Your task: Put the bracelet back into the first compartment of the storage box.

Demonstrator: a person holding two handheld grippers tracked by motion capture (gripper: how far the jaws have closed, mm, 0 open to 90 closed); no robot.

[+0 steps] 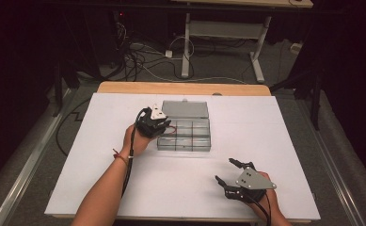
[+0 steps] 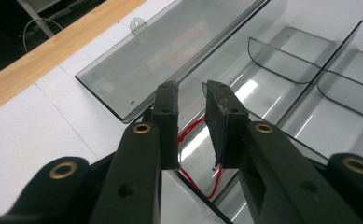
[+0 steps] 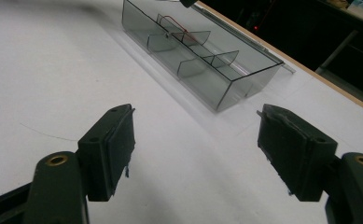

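Note:
A clear plastic compartment box point(image 1: 184, 146) stands mid-table with its lid point(image 1: 185, 109) laid open behind it. A thin red loop point(image 2: 188, 135) lies in the box's back left compartment, and I also see the red loop point(image 3: 175, 24) in the right gripper view. My left gripper point(image 1: 165, 126) hovers over that compartment. In the left gripper view, the left gripper point(image 2: 191, 91) has its jaws a small gap apart, nothing between the pads, the loop below them. My right gripper point(image 1: 225, 170) rests near the table's front right, and the right gripper point(image 3: 195, 135) stands wide open and empty.
The white table top point(image 1: 100, 165) has a wooden strip point(image 1: 180, 88) along its far edge. The box's other compartments point(image 2: 282, 60) look bare. Cables and a desk frame point(image 1: 186, 42) lie on the floor beyond the table.

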